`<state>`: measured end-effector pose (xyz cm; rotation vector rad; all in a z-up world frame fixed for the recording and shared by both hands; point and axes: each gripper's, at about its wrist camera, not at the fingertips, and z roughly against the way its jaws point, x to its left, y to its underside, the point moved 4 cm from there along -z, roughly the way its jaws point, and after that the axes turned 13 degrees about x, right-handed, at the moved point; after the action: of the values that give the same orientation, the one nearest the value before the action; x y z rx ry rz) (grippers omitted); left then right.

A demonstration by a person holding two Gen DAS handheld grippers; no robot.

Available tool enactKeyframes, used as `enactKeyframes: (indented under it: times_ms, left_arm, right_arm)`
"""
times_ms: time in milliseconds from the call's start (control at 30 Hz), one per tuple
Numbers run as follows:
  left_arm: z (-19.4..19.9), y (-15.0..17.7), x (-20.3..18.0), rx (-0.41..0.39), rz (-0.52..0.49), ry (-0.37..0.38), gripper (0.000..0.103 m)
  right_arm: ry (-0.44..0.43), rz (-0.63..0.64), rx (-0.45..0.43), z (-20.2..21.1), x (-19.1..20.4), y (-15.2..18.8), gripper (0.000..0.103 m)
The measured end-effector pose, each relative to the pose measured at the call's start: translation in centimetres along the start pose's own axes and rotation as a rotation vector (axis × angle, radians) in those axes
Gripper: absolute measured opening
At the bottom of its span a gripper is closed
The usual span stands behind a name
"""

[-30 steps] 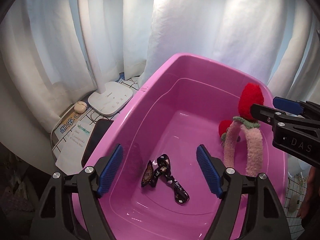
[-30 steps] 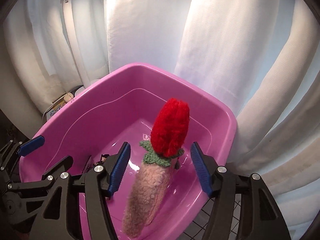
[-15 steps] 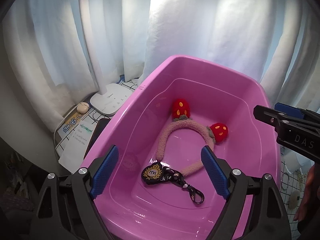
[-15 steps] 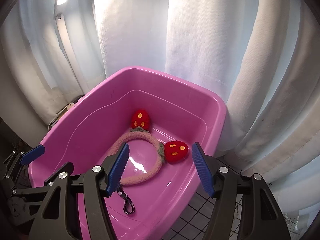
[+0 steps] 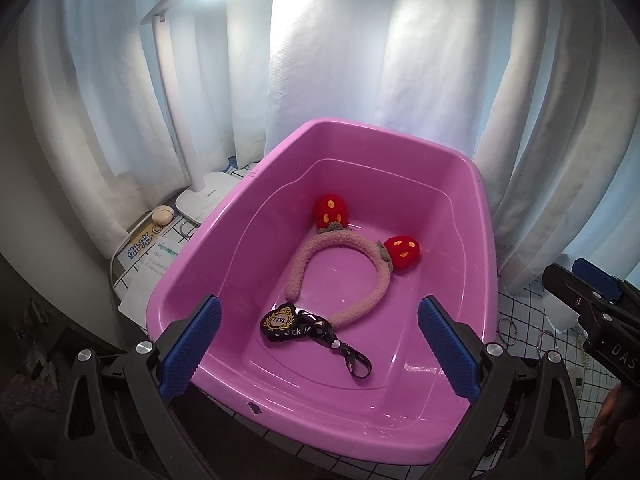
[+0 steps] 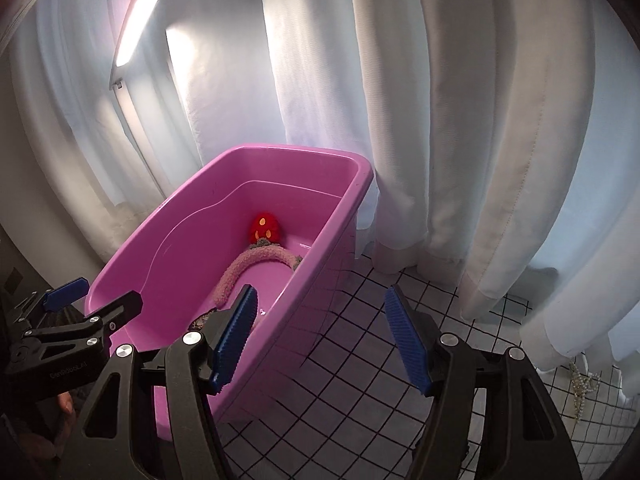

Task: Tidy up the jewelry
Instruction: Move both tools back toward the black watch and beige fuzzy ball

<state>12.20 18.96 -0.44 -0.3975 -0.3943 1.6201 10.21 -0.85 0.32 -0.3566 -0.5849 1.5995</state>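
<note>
One pink plastic tub [image 5: 486, 216] holding one fuzzy pink headband [image 5: 340, 242] with two red strawberry pom-poms, at tub centre; one black lanyard keychain [image 5: 304, 324] touching headband's 7 o'clock end. Left gripper [image 5: 318, 350] spread, empty, above tub's near rim. Right gripper [image 6: 322, 334] spread, empty, over checked tablecloth [image 6: 360, 400] beside tub. Right view: tub wall hides second pom-pom. Bead strand [image 6: 580, 386] at 4 o'clock, hard to make out.

a fuzzy pink headband [image 5: 340, 276] with two red strawberries lies flat in the pink tub [image 5: 490, 264], touching a black lanyard [image 5: 316, 332].
</note>
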Motion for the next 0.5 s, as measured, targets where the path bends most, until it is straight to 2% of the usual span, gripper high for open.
enactKeyframes:
  times_ms: [200,500]
  left_arm:
    - [2.1,1.3,-3.4,-0.026,-0.04,0.007,0.097]
    - [4.4,4.8,-9.6,-0.031,-0.13,0.109,0.097]
  right_arm:
    - [0.052,-0.096,-0.011,3.6,-5.9,5.5,0.065]
    - [0.213,-0.271,0.007,8.7,-15.4,15.2,0.065]
